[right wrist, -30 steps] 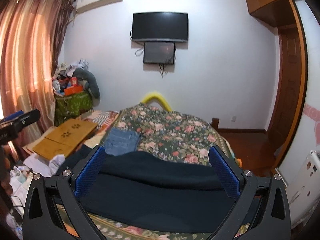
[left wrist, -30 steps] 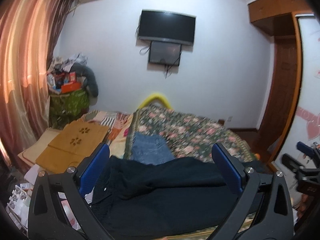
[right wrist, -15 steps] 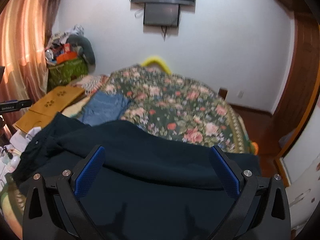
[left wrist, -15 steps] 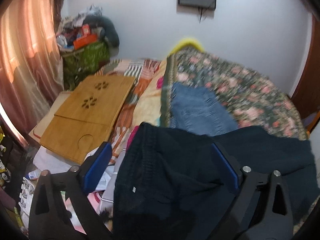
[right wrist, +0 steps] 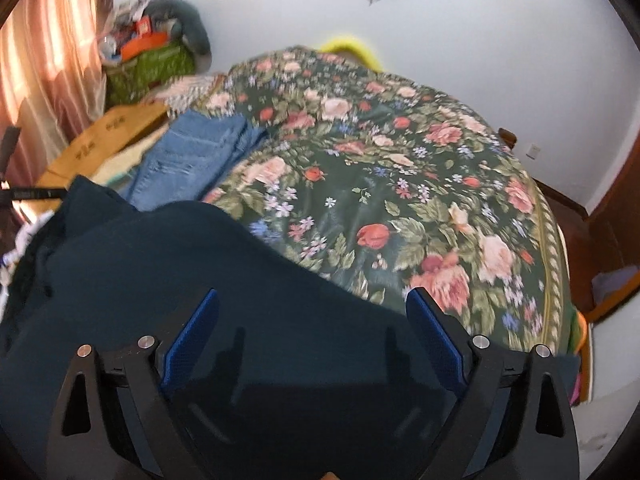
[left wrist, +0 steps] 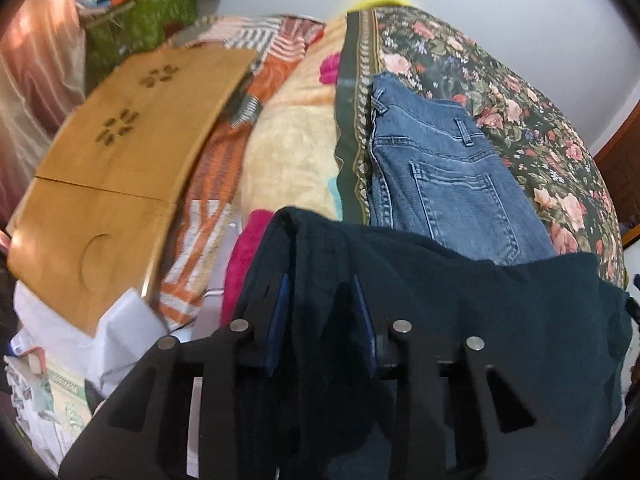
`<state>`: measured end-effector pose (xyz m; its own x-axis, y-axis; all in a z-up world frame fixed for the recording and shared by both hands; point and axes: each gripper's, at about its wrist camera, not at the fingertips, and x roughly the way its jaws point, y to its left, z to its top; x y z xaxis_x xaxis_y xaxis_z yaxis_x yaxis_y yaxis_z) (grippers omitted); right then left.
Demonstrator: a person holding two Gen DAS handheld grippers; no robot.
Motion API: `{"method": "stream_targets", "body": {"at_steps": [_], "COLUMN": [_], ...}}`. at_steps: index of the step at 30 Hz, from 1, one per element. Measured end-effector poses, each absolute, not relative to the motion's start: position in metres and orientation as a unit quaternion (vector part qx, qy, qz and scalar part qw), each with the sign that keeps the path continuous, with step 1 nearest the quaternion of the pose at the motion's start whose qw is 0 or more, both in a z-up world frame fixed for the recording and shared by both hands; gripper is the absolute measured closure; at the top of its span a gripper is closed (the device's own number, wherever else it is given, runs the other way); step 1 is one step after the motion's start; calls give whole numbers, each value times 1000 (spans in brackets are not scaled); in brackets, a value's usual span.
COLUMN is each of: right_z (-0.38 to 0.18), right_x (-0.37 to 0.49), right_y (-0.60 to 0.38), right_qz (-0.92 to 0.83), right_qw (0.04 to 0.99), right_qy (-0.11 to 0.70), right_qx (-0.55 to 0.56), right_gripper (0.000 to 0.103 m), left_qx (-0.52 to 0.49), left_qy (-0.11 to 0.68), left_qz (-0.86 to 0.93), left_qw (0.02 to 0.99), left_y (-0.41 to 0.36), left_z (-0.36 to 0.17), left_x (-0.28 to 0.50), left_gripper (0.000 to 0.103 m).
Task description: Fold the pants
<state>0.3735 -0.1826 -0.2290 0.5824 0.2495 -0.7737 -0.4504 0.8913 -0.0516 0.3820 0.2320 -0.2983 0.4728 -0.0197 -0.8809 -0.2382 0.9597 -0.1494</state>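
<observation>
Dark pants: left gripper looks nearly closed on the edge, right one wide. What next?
Probably finish the left pinch. The left gripper has just been closing with a fold of the dark pants between its jaws; the right gripper is open above the cloth.

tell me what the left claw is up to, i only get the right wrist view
Observer: The left claw has just been closing. Its jaws now stand narrow, with a ridge of the dark pants filling the gap.
Operator: which part of the pants
Observer: The bunched end nearest the wooden tray, lying over a pink cloth.
Operator: jeans in the way?
Observer: No. The jeans lie beyond the claw, back pocket up, and the pants hide their near end.
</observation>
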Motion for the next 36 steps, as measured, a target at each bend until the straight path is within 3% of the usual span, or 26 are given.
{"method": "stream_targets", "body": {"at_steps": [3, 12, 14, 15, 16, 18, 21, 23, 28, 36], "right_z": [-241, -278, -278, -277, -276, -274, -276, -274, -260, -189], "right_x": [395, 425, 429, 427, 424, 413, 401, 394, 389, 409], "right_y": [-176, -143, -147, -148, -148, -146, -144, -139, -134, -143], "right_qz": [215, 274, 277, 280, 289, 301, 298, 294, 274, 232], "right_qw": [867, 811, 806, 806, 804, 801, 805, 808, 821, 877], "right_qy": [430, 502, 512, 510, 508, 508, 505, 500, 483, 403], "right_qx": [-131, -125, -111, -110, -110, -103, -88, -106, -137, -122], "right_gripper": [16, 15, 16, 24, 32, 61, 82, 90, 94, 94], "left_qx": [-124, -184, -179, -170, -162, -160, -138, -111, -36, -63], "left_qy": [525, 519, 525, 526, 526, 522, 511, 505, 472, 415], "left_qz": [56, 48, 55, 61, 67, 69, 76, 83, 107, 134], "left_qw": [840, 833, 830, 831, 832, 835, 845, 852, 875, 898], "left_y": [232, 250, 248, 246, 244, 244, 240, 231, 218, 245], "left_z": [-310, -316, -320, -320, -319, -314, -305, -299, -266, -196], "left_x": [398, 421, 425, 425, 424, 421, 412, 403, 388, 397], "left_gripper": [71, 71, 79, 88, 89, 90, 91, 92, 92, 93]}}
